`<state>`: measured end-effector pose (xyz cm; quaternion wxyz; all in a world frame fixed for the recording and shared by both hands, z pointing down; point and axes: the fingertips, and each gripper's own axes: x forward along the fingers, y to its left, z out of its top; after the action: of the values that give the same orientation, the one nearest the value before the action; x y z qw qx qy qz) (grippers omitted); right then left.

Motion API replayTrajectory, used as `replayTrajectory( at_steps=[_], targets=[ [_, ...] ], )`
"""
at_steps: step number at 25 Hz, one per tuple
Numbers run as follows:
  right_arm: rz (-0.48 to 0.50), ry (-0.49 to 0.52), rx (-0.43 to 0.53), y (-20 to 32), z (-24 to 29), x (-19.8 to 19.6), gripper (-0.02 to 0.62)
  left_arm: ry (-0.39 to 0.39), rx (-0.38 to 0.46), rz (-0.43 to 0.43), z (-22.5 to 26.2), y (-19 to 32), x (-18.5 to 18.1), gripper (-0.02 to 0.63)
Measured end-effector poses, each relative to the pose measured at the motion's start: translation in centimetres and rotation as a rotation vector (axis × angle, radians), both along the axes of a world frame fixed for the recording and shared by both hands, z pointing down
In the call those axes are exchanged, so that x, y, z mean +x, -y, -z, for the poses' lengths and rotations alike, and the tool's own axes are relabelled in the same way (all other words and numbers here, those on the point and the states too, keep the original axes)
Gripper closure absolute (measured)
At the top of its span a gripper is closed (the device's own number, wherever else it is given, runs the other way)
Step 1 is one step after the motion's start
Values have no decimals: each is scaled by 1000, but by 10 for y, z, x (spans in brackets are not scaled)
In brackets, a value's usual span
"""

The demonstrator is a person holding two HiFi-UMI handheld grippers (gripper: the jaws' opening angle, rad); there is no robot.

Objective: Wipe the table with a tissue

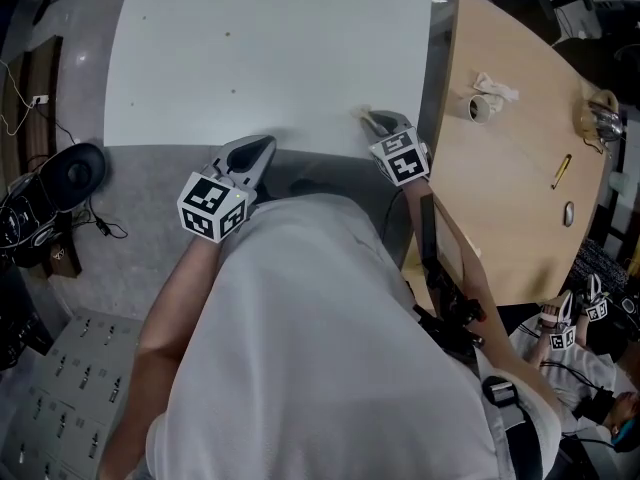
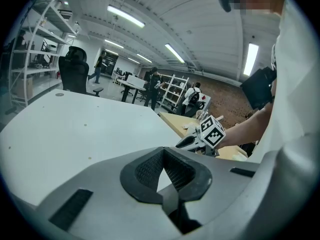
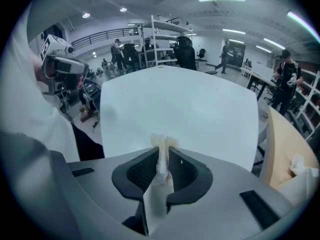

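Note:
The white table [image 1: 270,48] fills the upper head view, and both grippers hover at its near edge. My right gripper [image 1: 372,120] is shut on a strip of pale tissue [image 3: 163,143], which is pinched between the pads and sticks out past the tips toward the table [image 3: 185,104]. My left gripper [image 1: 260,150] is shut with nothing in it; its tips meet over the table edge [image 2: 75,129]. The right gripper [image 2: 189,143] with its marker cube shows in the left gripper view. The left gripper [image 3: 62,64] shows at the far left of the right gripper view.
A wooden table [image 1: 510,198] adjoins on the right, carrying a tissue roll [image 1: 480,107], a crumpled tissue [image 1: 497,87], a glass object [image 1: 600,118] and a yellow pen [image 1: 561,171]. Cables and a black round object [image 1: 75,173] lie on the floor at left. People, chairs and shelves stand far behind.

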<state>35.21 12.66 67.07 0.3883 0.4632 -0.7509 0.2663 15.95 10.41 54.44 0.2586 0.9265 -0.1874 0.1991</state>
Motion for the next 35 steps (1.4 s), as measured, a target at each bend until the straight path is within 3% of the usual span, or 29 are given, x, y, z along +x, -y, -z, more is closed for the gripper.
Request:
replayTrajectory(
  at_steps=[2, 4, 6, 13, 19, 22, 26, 35],
  targets=[
    [-46, 155, 3, 1, 11, -12, 529, 0, -1, -5, 0, 1, 0, 600],
    [-211, 322, 64, 13, 31, -6, 529, 1, -1, -14, 0, 2, 0, 600],
    [-351, 391, 110, 22, 43, 10, 529, 5, 0, -26, -1, 2, -1, 600],
    [-429, 314, 132, 18, 43, 39, 529, 0, 10, -62, 4, 12, -1, 600],
    [-489, 301, 108, 10, 34, 29, 528, -7, 15, -111, 7, 24, -5, 601],
    [-462, 282, 97, 12, 32, 13, 528, -11, 20, -124, 9, 31, -9, 601],
    [-338, 204, 87, 25, 28, -17, 528, -16, 18, -105, 7, 37, -23, 600],
    [-161, 227, 87, 61, 24, -101, 528, -3, -9, -9, -5, 39, -85, 600]
  ],
)
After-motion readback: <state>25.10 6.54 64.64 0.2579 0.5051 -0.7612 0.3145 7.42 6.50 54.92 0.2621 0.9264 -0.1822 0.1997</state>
